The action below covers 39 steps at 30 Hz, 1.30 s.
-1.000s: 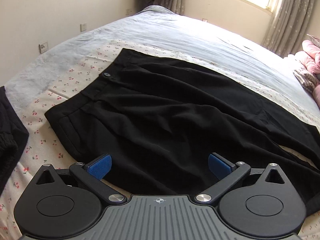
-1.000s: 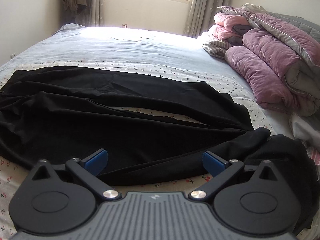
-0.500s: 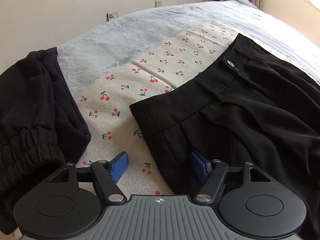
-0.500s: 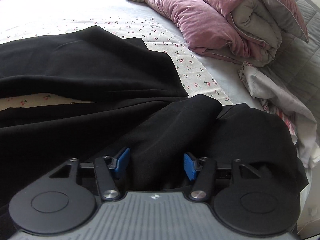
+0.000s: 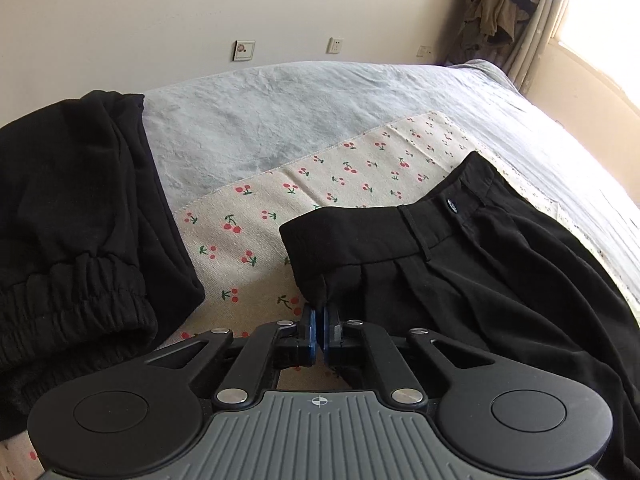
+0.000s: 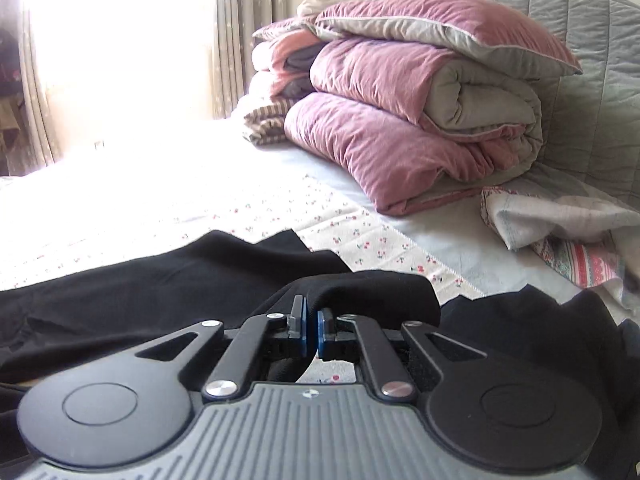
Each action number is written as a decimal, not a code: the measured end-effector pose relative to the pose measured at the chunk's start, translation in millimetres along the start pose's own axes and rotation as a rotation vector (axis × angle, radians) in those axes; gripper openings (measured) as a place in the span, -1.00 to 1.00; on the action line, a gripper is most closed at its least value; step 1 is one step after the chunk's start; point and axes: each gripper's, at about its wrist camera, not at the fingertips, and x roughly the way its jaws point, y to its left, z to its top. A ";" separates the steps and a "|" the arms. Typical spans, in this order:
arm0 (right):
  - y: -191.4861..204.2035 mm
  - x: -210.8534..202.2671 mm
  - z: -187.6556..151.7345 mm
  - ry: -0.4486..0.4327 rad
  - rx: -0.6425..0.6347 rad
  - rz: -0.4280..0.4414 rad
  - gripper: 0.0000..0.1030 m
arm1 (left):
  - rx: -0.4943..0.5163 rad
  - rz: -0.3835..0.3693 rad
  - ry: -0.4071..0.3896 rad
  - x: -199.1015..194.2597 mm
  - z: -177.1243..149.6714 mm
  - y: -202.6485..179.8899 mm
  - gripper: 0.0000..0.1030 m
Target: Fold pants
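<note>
Pants (image 5: 460, 264), thin limp black cloth spread across the bed (image 5: 320, 120), want corner grips: left gripper (image 5: 319, 334) pinches the six-o'clock waistband corner, right gripper (image 6: 311, 334) a hem fold.

The black pants (image 5: 500, 280) run off the right and lower edges of the left wrist view, so their legs are unseen there. A second dark garment (image 5: 72, 248) is cut by the left edge. In the right wrist view, glare washes out the window (image 6: 116, 52) and the far bed (image 6: 120, 168); the hem (image 6: 380, 292) hides whether cloth reaches the pads.
</note>
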 end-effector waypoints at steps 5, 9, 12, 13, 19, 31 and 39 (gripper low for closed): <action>-7.2 19.5 -6.3 0.133 -0.048 -0.029 -1.00 | -0.027 0.004 0.024 -7.8 -1.4 14.6 -0.94; -26.0 34.6 -21.2 0.269 0.036 -0.051 -1.00 | -0.015 0.007 -0.001 -20.0 -3.8 17.9 -0.93; -22.7 -0.9 -6.3 0.110 0.036 0.003 -1.00 | 0.026 0.045 0.011 -16.2 -7.5 15.3 -0.93; -22.9 0.5 -6.2 0.124 0.038 -0.002 -1.00 | 0.038 0.053 0.030 -11.7 -9.2 14.6 -0.92; -41.3 28.0 -28.3 0.317 0.090 -0.096 -1.00 | 0.038 0.063 0.075 -1.0 -12.5 19.8 -0.85; -41.1 -4.6 -19.3 0.133 0.013 -0.347 -1.00 | -0.004 0.065 -0.067 -54.5 7.3 28.0 -0.29; -22.4 9.1 -22.3 0.187 0.026 -0.150 -0.74 | 0.128 -0.170 -0.002 -4.8 65.3 -55.5 0.55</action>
